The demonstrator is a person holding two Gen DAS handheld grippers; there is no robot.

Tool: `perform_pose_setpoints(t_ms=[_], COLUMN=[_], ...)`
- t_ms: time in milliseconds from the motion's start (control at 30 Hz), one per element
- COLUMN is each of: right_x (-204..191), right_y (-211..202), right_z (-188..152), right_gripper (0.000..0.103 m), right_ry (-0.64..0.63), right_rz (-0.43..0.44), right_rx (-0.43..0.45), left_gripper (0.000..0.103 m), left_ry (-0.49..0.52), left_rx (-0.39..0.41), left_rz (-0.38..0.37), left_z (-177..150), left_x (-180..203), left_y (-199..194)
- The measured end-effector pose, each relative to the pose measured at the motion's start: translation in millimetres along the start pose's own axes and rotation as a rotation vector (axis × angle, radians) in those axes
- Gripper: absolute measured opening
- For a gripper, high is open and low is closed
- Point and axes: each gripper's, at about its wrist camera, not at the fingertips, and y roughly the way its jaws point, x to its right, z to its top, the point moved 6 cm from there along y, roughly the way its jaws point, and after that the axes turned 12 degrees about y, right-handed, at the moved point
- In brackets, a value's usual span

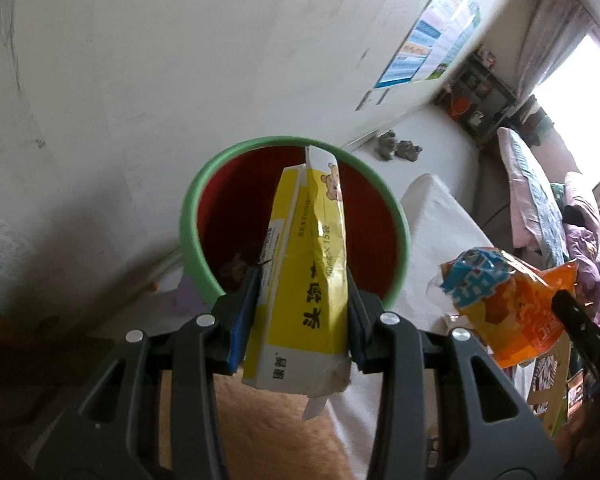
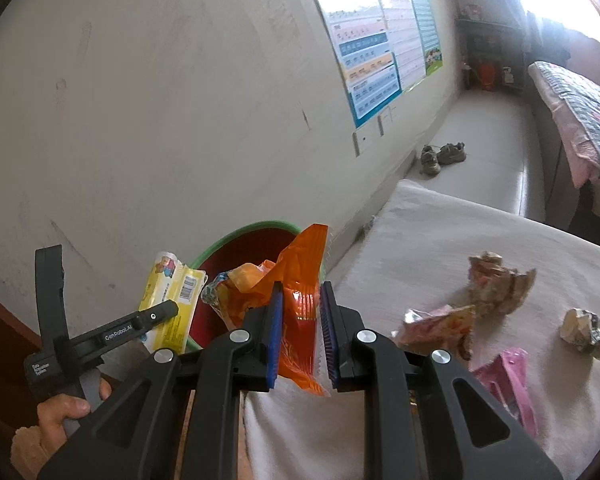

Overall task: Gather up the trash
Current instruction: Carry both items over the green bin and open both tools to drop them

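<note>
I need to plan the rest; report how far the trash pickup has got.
Done: some scraps already lie in the bin. In hand: left hand-held gripper grips the yellow carton, right hand-held gripper the orange wrapper. Left: four scraps on the cloth.

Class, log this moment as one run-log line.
left gripper: shut on yellow carton over bin | right gripper: shut on orange wrapper | wrappers left on cloth

We see left wrist view close above green-rimmed bin [image 1: 296, 220], frame centre; right wrist view alongside, bin [image 2: 236, 240] lower centre; both share wall posters [image 1: 432, 32].
</note>
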Motion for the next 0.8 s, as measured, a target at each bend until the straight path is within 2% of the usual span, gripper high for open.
perform_pose_setpoints(t_ms=[300, 400, 433, 467, 500, 567, 800], right_x=[-36, -43, -44, -45, -44, -42, -19], right_y=[52, 61, 63, 64, 61, 54, 21], right_z=[0, 2, 3, 3, 4, 6, 13], right_gripper=[0.018, 0.022, 0.029, 0.042, 0.047, 0.052, 0.053], right_ry=[-0.099, -0.131, -0.136, -0.138, -0.135, -0.126, -0.055], right_rz=[-0.052, -0.059, -0.058, -0.058, -0.054, -0.045, -0.042], right_rx=[-0.028, -0.02, -0.021, -0.021, -0.005, 0.019, 0.04], left_gripper=[0.038, 0.039, 0.048, 0.057, 0.066, 0.066, 0.066], left_ry=[-0.006, -0.011, -0.022, -0.04, -0.056, -0.06, -0.01], left_rx=[-0.026, -0.032, -0.027, -0.024, -0.021, -0.023, -0.026], left_rz=[-0.02, -0.013, -0.002, 0.004, -0.005, -0.006, 0.001], left_z=[6, 8, 9, 9, 9, 10, 7], left_x=[-6, -9, -10, -12, -13, -13, 8], left_y=[21, 27, 28, 29, 29, 30, 26])
